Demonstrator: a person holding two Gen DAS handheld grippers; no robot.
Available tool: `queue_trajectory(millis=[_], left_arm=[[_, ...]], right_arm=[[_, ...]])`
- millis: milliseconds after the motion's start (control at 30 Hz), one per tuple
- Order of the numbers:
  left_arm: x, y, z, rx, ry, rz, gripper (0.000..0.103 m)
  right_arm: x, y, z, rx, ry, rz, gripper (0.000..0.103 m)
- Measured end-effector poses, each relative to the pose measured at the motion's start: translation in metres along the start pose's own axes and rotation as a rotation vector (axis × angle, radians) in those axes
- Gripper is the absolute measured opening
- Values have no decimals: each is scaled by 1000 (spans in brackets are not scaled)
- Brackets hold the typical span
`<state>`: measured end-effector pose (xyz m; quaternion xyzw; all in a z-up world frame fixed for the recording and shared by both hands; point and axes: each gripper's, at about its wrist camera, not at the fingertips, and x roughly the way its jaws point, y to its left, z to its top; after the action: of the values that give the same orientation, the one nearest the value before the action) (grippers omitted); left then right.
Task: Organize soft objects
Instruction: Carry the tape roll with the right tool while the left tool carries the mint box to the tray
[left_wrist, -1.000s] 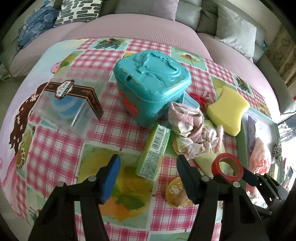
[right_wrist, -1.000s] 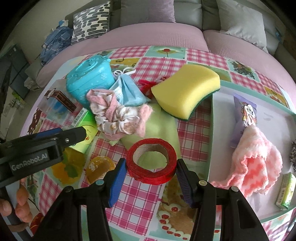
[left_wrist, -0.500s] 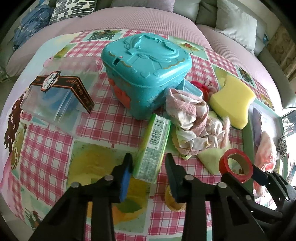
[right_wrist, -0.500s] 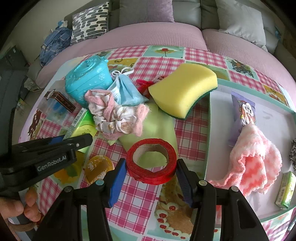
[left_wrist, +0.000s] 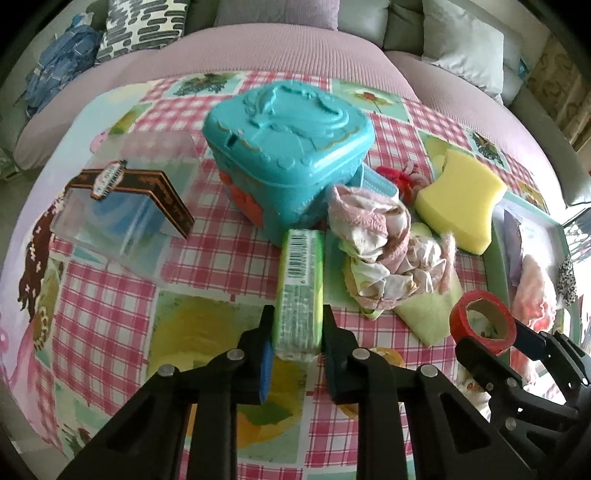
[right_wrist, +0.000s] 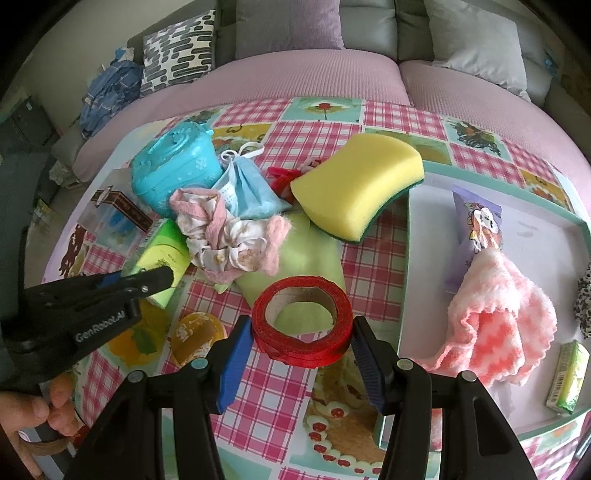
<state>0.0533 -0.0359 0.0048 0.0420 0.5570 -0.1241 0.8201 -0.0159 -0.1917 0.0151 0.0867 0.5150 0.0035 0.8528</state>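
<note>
The green tissue pack (left_wrist: 300, 291) lies lengthwise between the fingers of the left gripper (left_wrist: 297, 341), whose jaws are closing on its near end; its far end touches the turquoise box (left_wrist: 288, 162). Right of the pack, the right gripper (right_wrist: 301, 338) clasps the red tape roll (right_wrist: 302, 320). Everything rests on a pink checked tablecloth (left_wrist: 110, 314), with a mauve sofa (left_wrist: 277, 48) beyond the box.

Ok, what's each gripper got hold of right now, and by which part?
Left gripper is closing on the green tissue pack, pads at its near end. Right gripper grips the red tape roll across its outer sides.
</note>
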Motion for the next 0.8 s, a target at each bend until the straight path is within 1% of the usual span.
queue_trajectory(millis=[300, 600, 700, 800], left_arm=[[-21, 5, 2, -6, -57, 10, 23], [-58, 5, 4, 8, -166, 13, 22], [-64, 1, 5, 12, -188, 11, 23], [-66, -7, 6, 25, -193, 8, 22]], right_arm=[[-7, 0, 0, 1, -16, 0, 57], [-22, -2, 3, 6, -57, -2, 57], [-27, -7, 5, 20, -74, -23, 57], [-35, -16, 9, 35, -99, -48, 57]])
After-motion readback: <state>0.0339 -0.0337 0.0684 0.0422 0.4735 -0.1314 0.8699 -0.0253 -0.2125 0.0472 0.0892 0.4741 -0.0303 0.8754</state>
